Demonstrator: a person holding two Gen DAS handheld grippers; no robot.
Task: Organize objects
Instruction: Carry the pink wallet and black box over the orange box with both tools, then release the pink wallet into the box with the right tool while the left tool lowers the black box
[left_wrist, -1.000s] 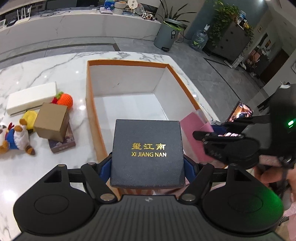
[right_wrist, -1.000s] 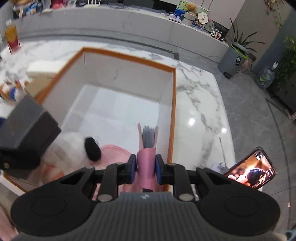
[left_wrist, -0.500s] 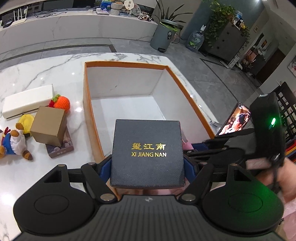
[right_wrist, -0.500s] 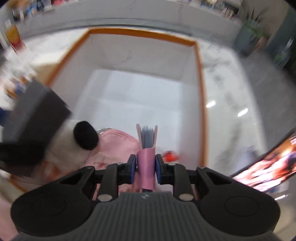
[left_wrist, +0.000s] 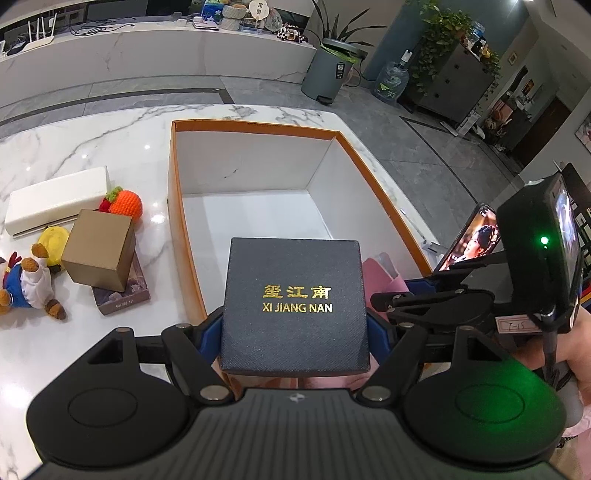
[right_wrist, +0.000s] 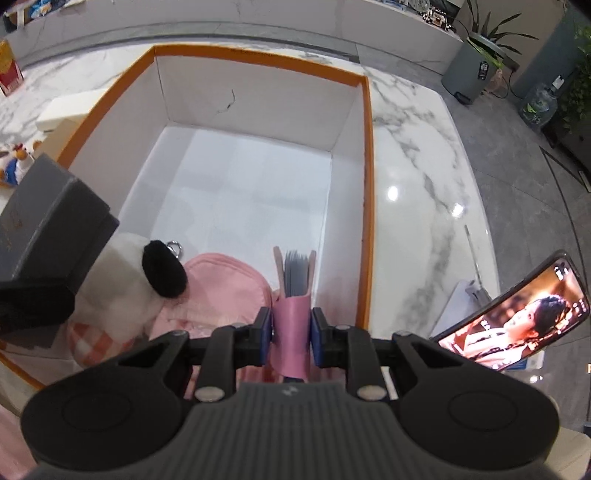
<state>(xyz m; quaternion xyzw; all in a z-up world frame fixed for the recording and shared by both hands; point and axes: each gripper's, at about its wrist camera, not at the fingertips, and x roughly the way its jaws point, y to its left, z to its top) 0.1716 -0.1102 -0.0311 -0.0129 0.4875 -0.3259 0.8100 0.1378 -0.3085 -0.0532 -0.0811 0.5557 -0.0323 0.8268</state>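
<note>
Blue-padded jaws of the left gripper squeeze one square dark grey gift box, flat, gold letters up, above the orange-rimmed white cardboard box. Right gripper jaws, nearly closed, pinch one pink card wallet standing upright inside it.

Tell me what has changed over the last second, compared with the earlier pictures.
The right claw, shut on the pink wallet, has come in over the orange box, beside the pink pouch. Nothing was grabbed or released. The left claw still holds the dark box at the near rim; the things on the table have not moved.
</note>
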